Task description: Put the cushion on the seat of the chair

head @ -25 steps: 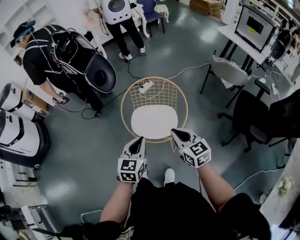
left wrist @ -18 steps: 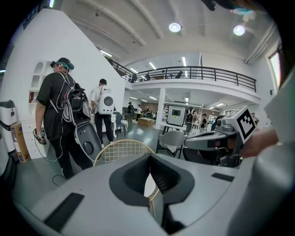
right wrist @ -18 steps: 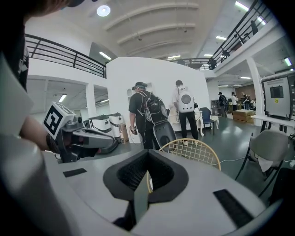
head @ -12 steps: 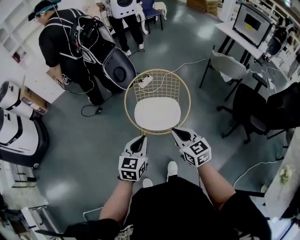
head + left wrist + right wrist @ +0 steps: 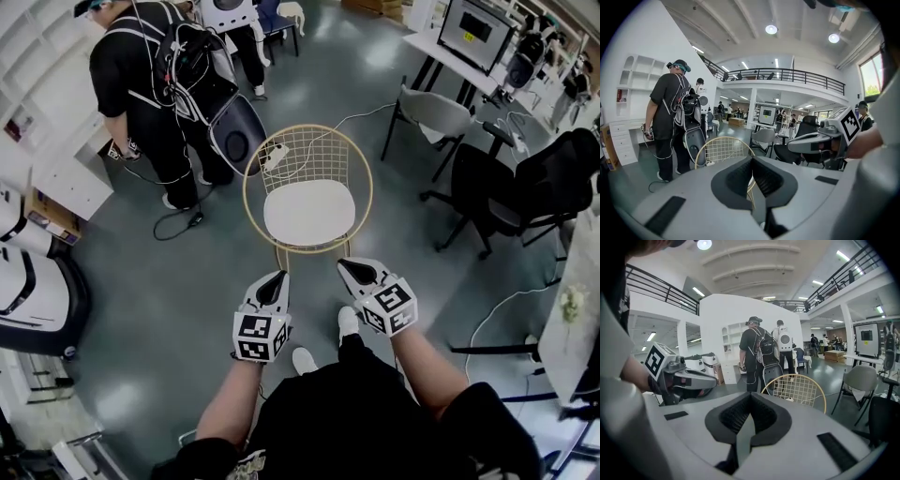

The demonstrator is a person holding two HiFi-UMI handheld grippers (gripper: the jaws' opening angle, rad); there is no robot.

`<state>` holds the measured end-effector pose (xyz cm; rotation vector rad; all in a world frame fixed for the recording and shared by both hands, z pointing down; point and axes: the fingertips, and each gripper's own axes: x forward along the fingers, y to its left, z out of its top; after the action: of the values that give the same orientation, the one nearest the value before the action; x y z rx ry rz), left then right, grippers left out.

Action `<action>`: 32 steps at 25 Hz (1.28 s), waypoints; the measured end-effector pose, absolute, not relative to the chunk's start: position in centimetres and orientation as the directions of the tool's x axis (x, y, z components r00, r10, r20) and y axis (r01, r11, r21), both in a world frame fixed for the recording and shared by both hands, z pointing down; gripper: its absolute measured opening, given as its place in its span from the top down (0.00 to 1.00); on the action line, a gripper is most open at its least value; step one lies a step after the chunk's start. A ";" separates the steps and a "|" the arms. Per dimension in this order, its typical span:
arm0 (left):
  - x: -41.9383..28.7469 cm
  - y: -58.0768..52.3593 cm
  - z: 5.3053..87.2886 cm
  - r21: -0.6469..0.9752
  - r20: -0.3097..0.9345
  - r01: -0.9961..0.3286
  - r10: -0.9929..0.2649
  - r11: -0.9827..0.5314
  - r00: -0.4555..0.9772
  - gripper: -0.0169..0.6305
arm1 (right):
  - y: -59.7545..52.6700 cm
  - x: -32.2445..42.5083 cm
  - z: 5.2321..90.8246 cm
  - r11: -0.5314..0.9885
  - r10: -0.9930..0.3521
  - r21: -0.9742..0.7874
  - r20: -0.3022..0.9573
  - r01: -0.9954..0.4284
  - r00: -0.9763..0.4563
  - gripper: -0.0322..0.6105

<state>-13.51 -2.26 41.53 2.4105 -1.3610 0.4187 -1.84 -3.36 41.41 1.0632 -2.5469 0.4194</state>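
A round gold wire chair [image 5: 281, 161] stands on the floor ahead, with a white cushion [image 5: 308, 215] lying flat on its seat. Its wire back also shows in the left gripper view [image 5: 723, 150] and the right gripper view [image 5: 797, 386]. My left gripper [image 5: 275, 282] and right gripper [image 5: 352, 270] hover side by side just short of the chair's near rim, apart from it. Both are shut with nothing between the jaws. Each gripper sees the other beside it.
A person in black with a backpack [image 5: 155, 84] stands left of the chair, another person [image 5: 225, 19] behind. A cable and power strip [image 5: 274, 154] lie under the chair. Grey chair [image 5: 434, 114] and black office chair [image 5: 525, 187] stand right, white machines [image 5: 33, 281] left.
The chair and cushion have slid farther up the head view, away from both grippers. The person in black appears shifted up and right. Both grippers stay shut and empty.
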 end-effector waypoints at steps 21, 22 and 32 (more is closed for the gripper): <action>-14.1 4.3 41.6 0.149 0.391 -0.812 -0.721 -0.564 0.572 0.95 | 4.7 -2.2 40.9 0.585 -0.706 -0.124 0.409 -0.802 -0.578 0.93; -14.1 4.3 41.5 0.148 0.390 -0.812 -0.721 -0.565 0.573 0.95 | 4.7 -2.3 40.8 0.585 -0.707 -0.123 0.408 -0.802 -0.578 0.93; -14.4 5.0 41.4 0.139 0.387 -0.815 -0.727 -0.562 0.567 0.95 | 5.1 -2.5 40.8 0.589 -0.709 -0.122 0.397 -0.799 -0.583 0.93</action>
<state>-14.44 5.05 41.44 2.5014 -1.2684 0.4136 -2.55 5.13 40.76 1.2303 -2.5151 0.4165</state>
